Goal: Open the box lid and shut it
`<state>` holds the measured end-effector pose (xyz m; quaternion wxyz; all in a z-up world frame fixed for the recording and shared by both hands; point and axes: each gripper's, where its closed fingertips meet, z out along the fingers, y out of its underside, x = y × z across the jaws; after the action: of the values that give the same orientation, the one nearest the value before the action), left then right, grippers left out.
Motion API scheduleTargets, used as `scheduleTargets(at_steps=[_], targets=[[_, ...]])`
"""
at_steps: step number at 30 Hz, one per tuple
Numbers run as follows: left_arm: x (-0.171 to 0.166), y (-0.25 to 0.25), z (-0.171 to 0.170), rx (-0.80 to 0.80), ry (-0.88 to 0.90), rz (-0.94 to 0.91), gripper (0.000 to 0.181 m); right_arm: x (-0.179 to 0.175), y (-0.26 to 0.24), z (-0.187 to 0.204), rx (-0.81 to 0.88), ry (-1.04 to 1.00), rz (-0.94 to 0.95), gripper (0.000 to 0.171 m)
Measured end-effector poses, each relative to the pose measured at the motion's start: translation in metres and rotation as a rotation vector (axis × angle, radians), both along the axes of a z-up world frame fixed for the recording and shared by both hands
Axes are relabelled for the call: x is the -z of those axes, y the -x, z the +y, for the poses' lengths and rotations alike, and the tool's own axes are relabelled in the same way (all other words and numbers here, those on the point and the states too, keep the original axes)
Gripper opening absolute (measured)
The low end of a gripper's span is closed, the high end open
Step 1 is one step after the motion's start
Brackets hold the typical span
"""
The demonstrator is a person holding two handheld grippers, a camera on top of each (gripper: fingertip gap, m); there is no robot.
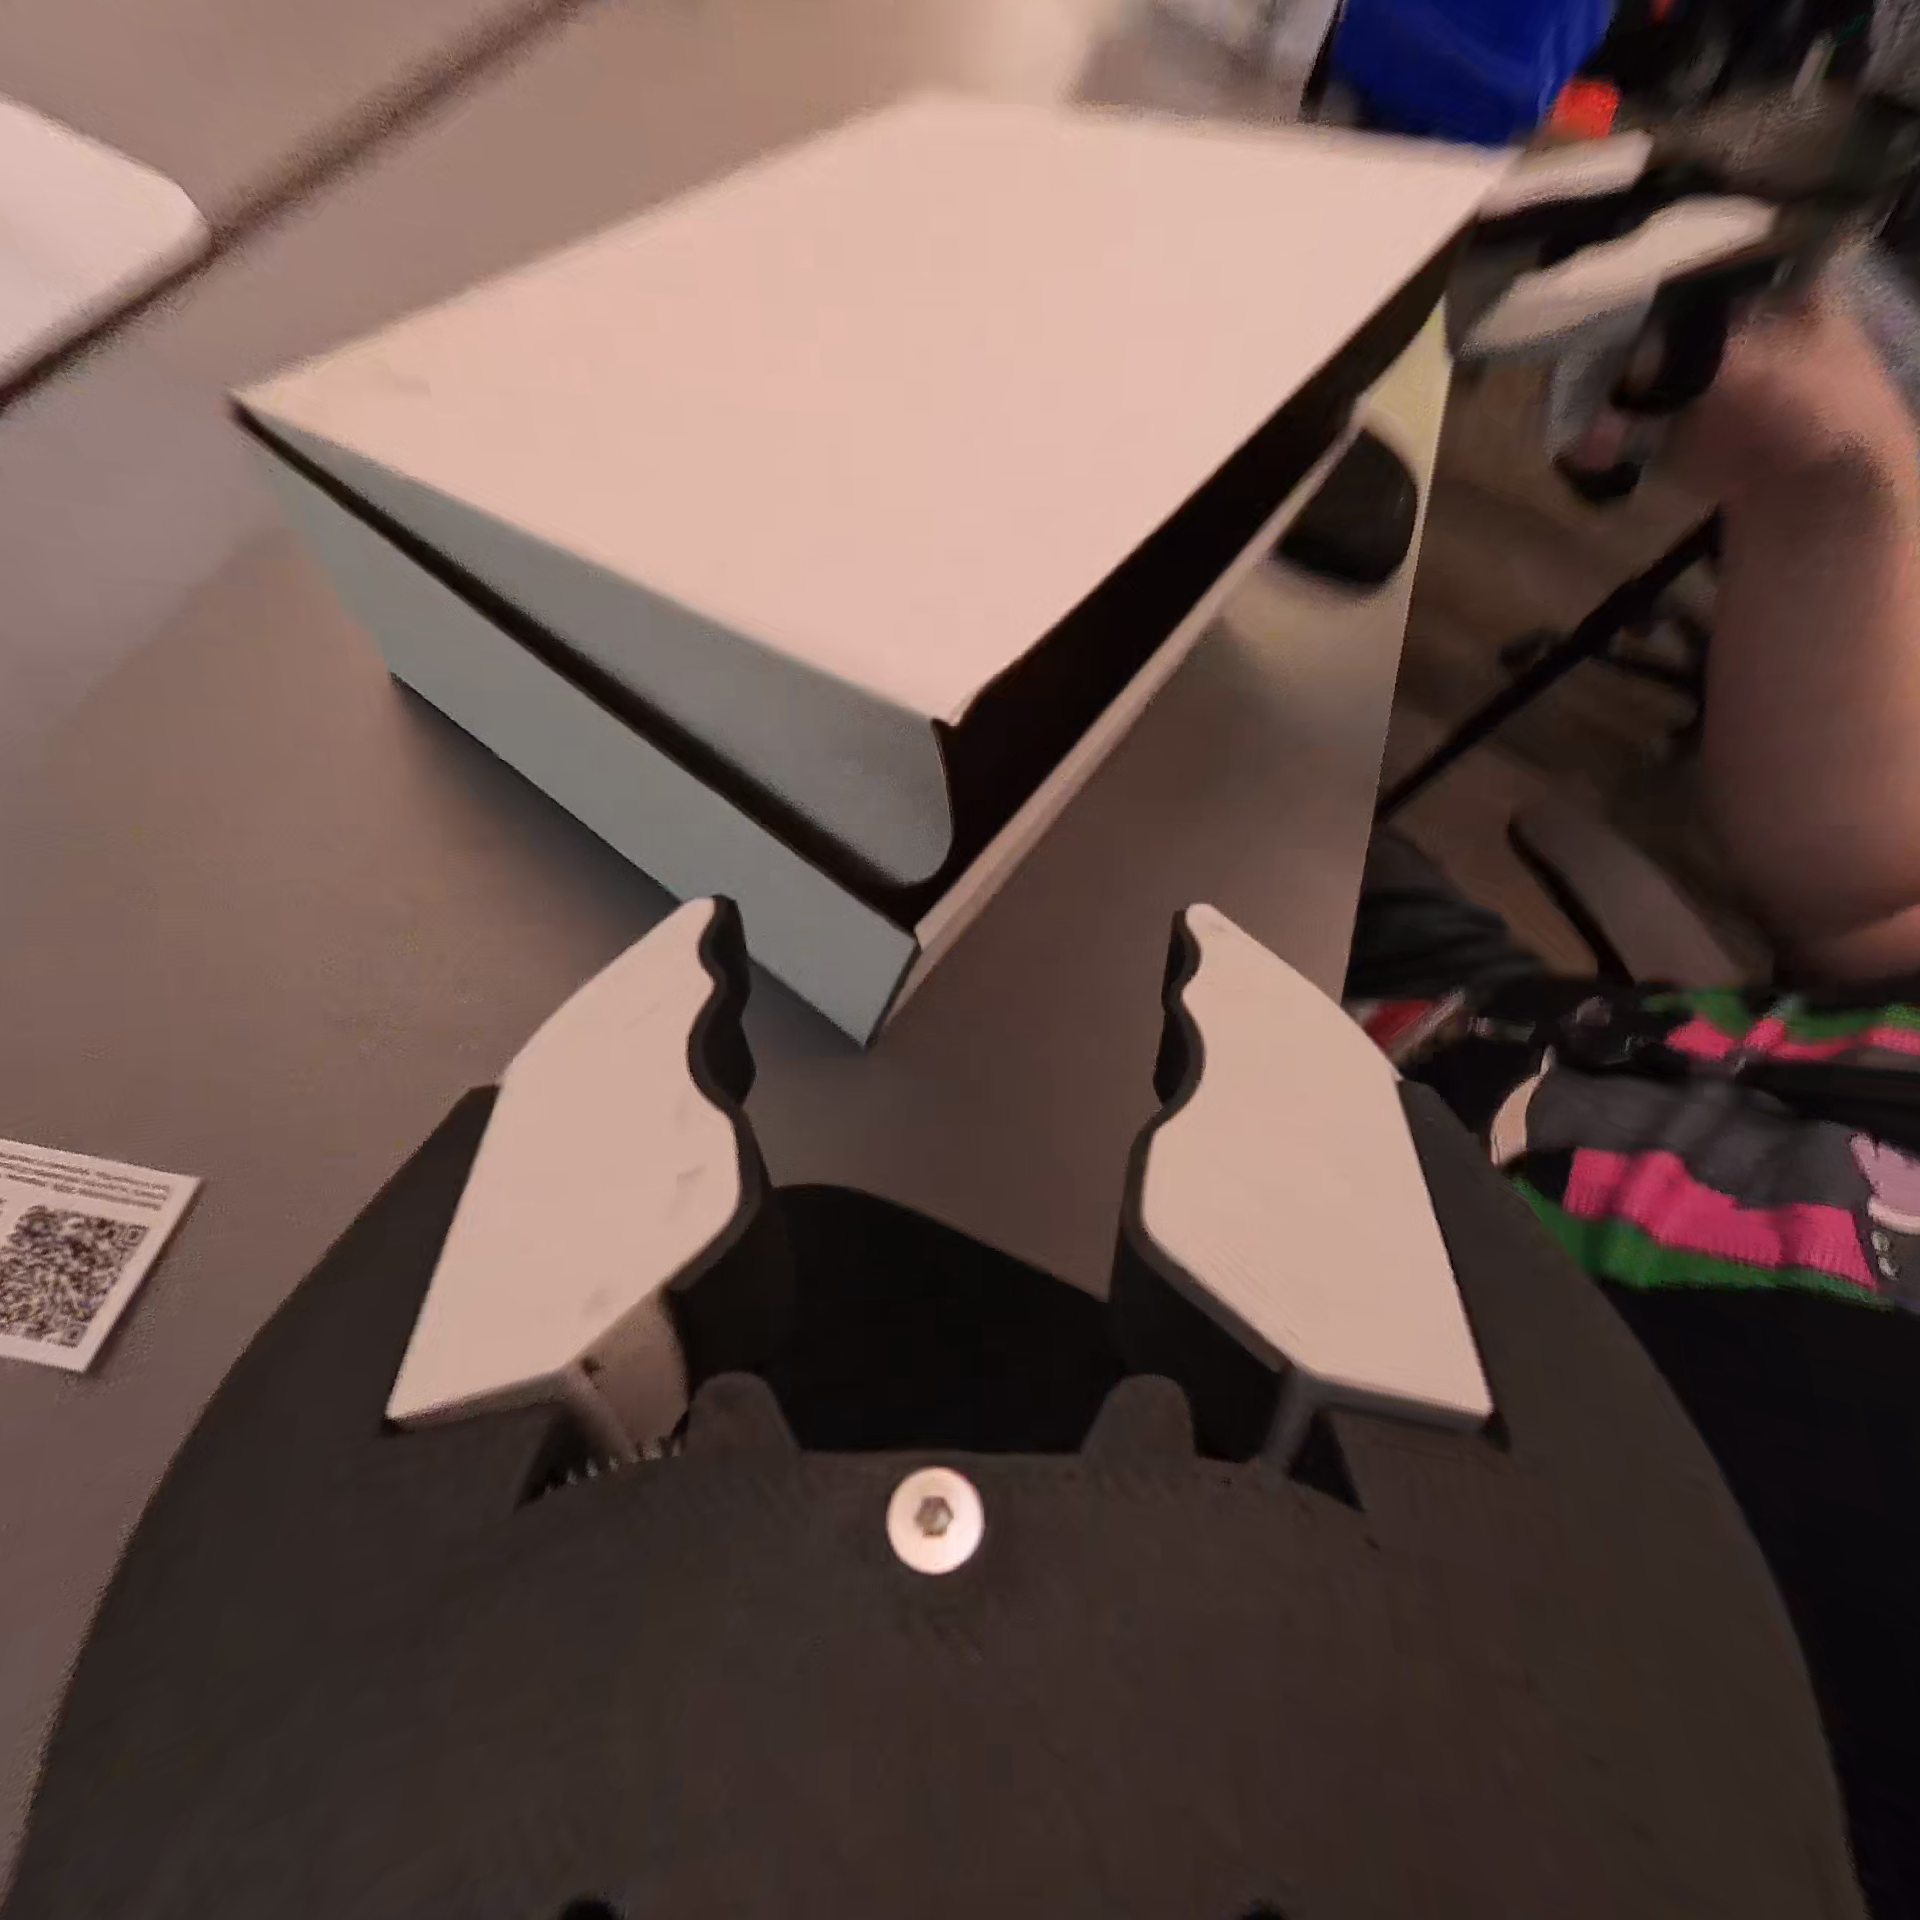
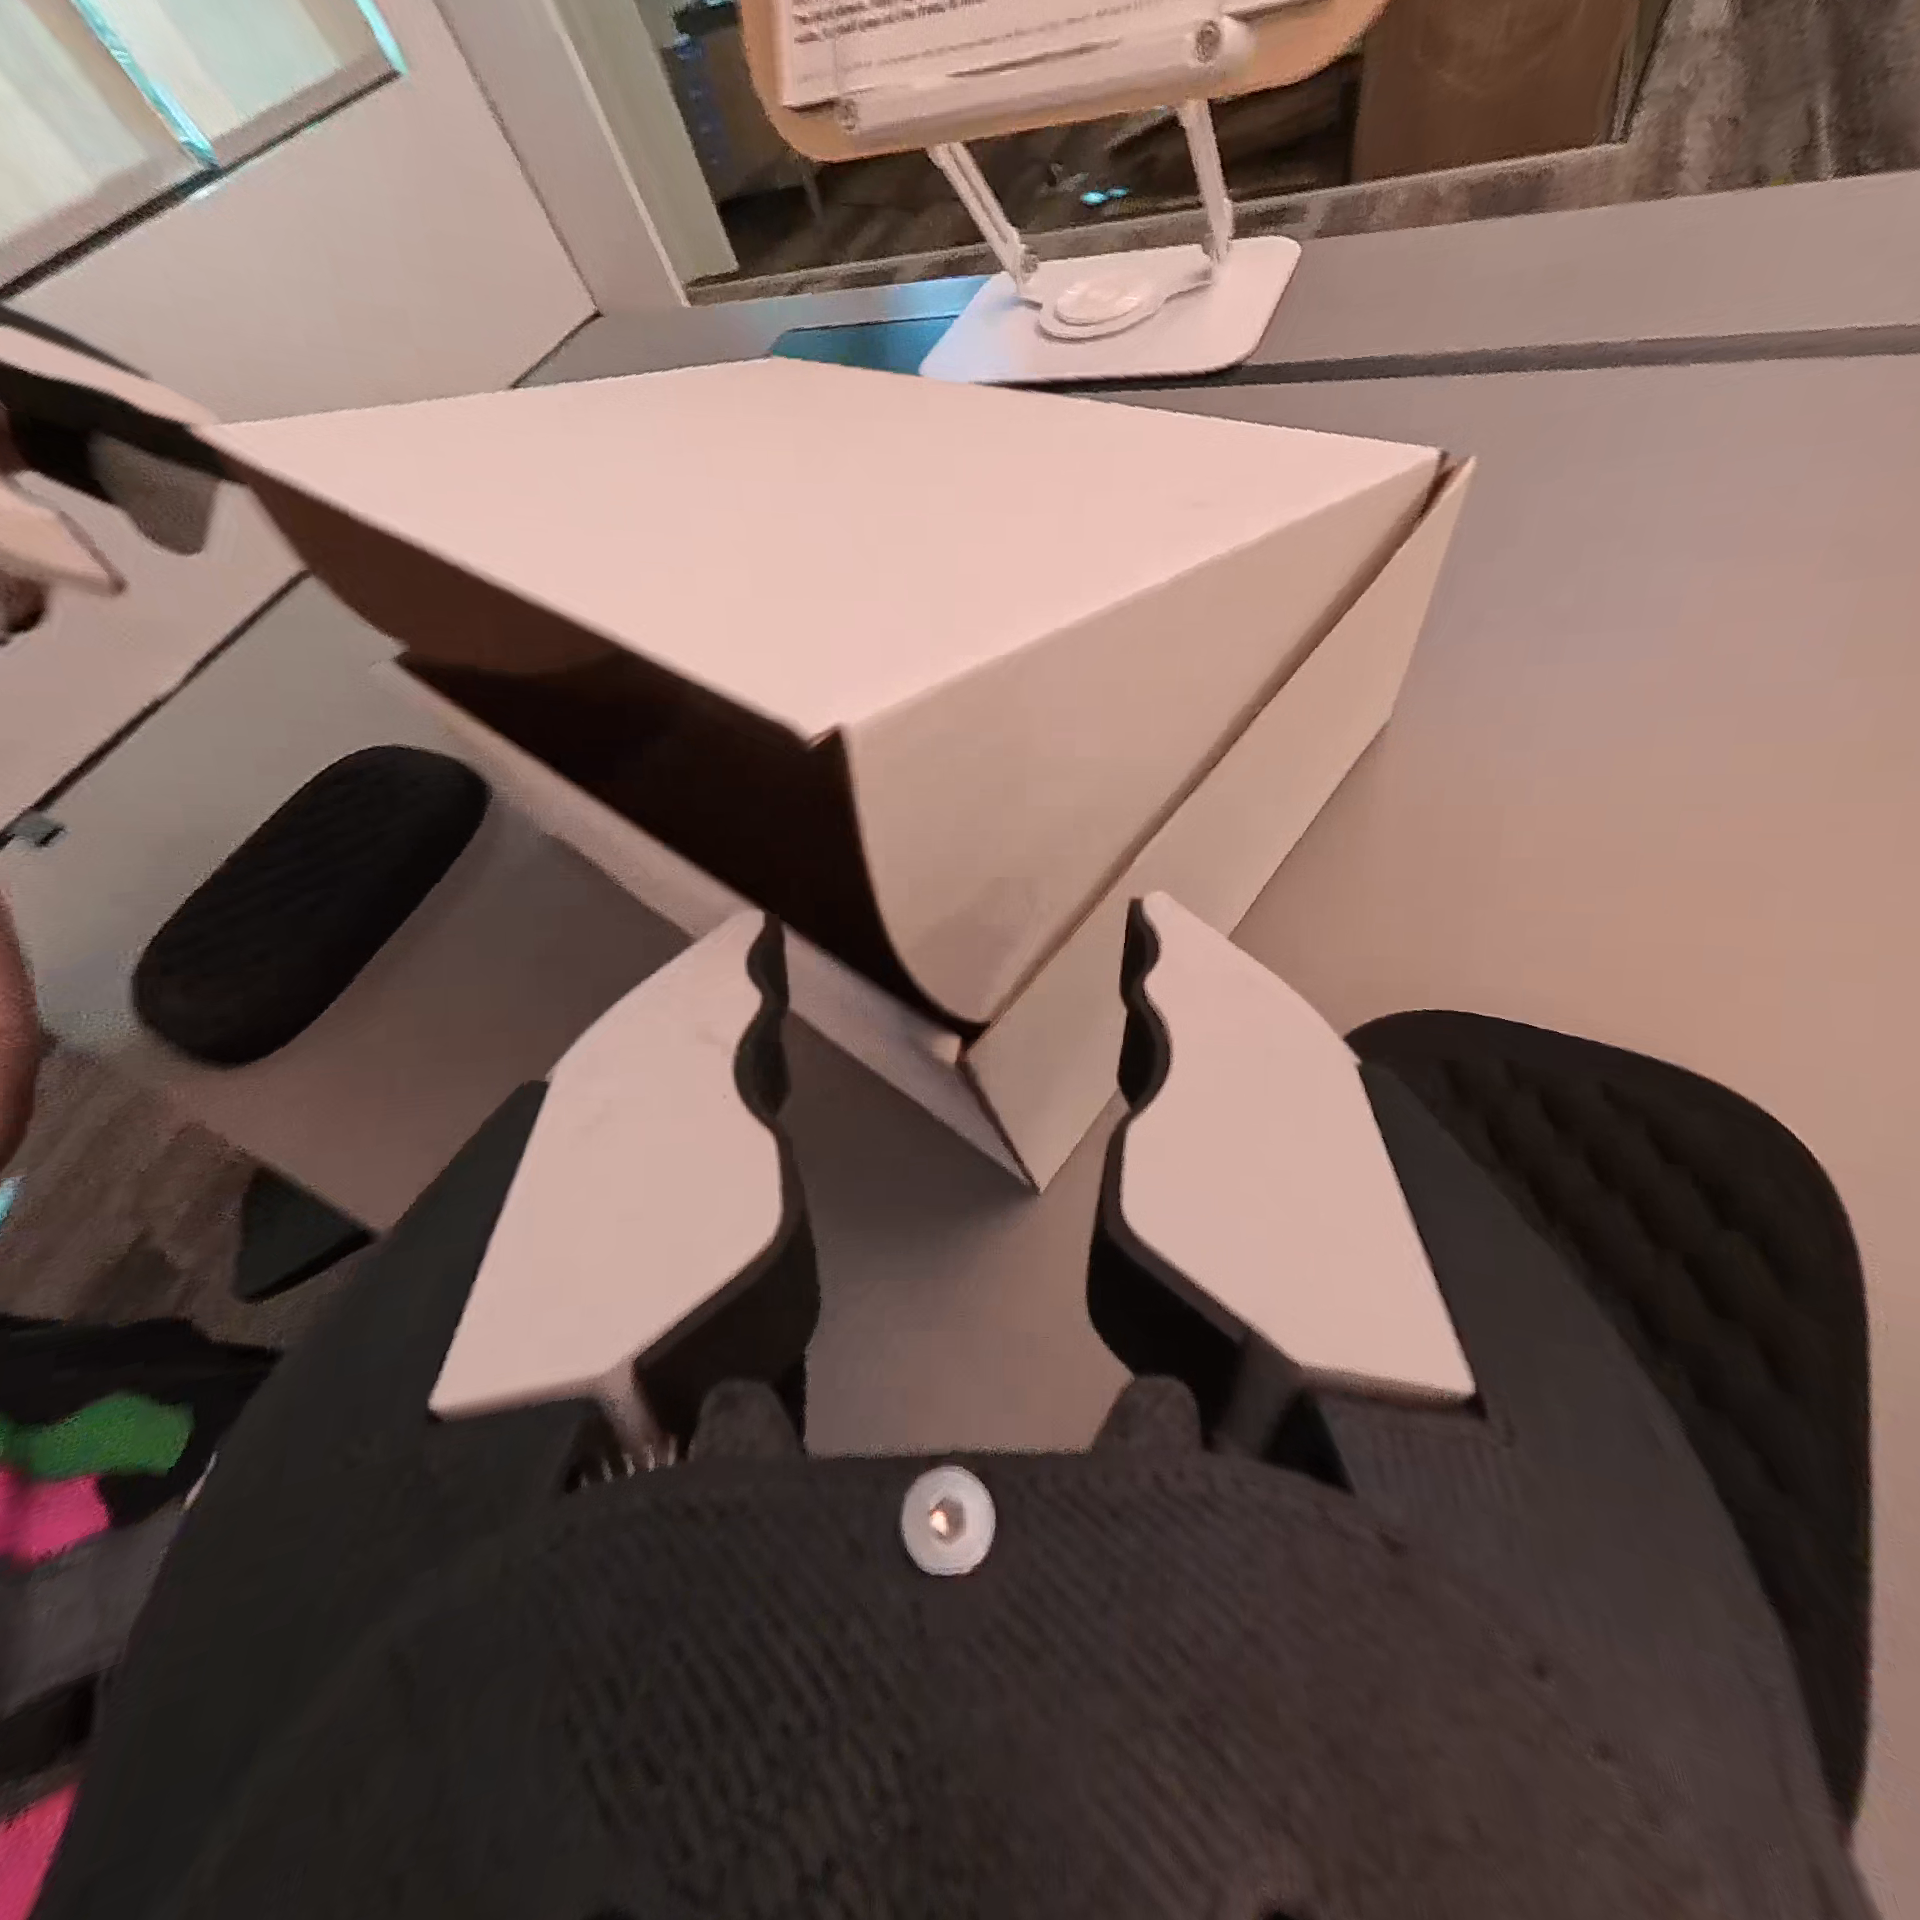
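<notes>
A white cardboard box stands on the grey table (image 1: 208,831). Its lid (image 1: 831,416) is lifted at the front, leaving a dark gap above the base (image 1: 582,727); the back edge stays joined. My left gripper (image 1: 956,935) is open and empty, with its fingertips at the box's near corner. My right gripper (image 2: 951,935) is open, with the box's other front corner and the lid's side flap (image 2: 997,831) between its fingertips. The lid (image 2: 779,540) and base (image 2: 1195,904) also show there. Each gripper appears blurred at the lid's far front corner in the other's view: the right gripper (image 1: 1496,260) and a left finger (image 2: 52,551).
A printed card (image 1: 73,1247) lies at the table's left. A black oblong pad (image 2: 312,904) lies beyond the box front. A white stand (image 2: 1122,301) is behind the box. A black mesh chair (image 2: 1662,1247) and a person's arm (image 1: 1818,675) are by the table edge.
</notes>
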<state>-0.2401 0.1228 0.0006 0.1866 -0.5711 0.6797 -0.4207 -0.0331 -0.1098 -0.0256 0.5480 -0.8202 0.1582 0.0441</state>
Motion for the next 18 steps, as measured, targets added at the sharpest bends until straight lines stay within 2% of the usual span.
scheduleTargets(at_steps=[1,3,5,8,12,15,18], targets=[[-0.010,0.002,0.004,-0.042,0.023,-0.085,0.073,-0.006,0.003,-0.008,-0.015,-0.022,-0.007,0.064],[-0.032,-0.002,0.021,-0.170,0.060,-0.252,0.067,-0.027,0.007,-0.020,-0.041,-0.100,0.015,0.063],[-0.050,-0.010,0.036,-0.257,0.080,-0.371,0.075,-0.054,0.004,-0.022,-0.042,-0.213,0.063,0.062],[-0.047,-0.018,0.023,-0.222,0.044,-0.372,0.081,-0.078,-0.005,-0.014,-0.009,-0.301,0.086,0.060],[-0.016,-0.019,0.024,-0.343,-0.177,-0.314,0.073,-0.067,0.003,-0.002,-0.037,-0.190,-0.090,0.062],[-0.007,-0.028,0.013,-0.349,-0.206,-0.335,0.062,-0.054,0.005,0.009,-0.053,-0.132,-0.187,0.062],[0.008,-0.037,0.012,-0.354,-0.282,-0.280,0.056,-0.040,0.004,0.020,-0.058,-0.060,-0.254,0.062]])
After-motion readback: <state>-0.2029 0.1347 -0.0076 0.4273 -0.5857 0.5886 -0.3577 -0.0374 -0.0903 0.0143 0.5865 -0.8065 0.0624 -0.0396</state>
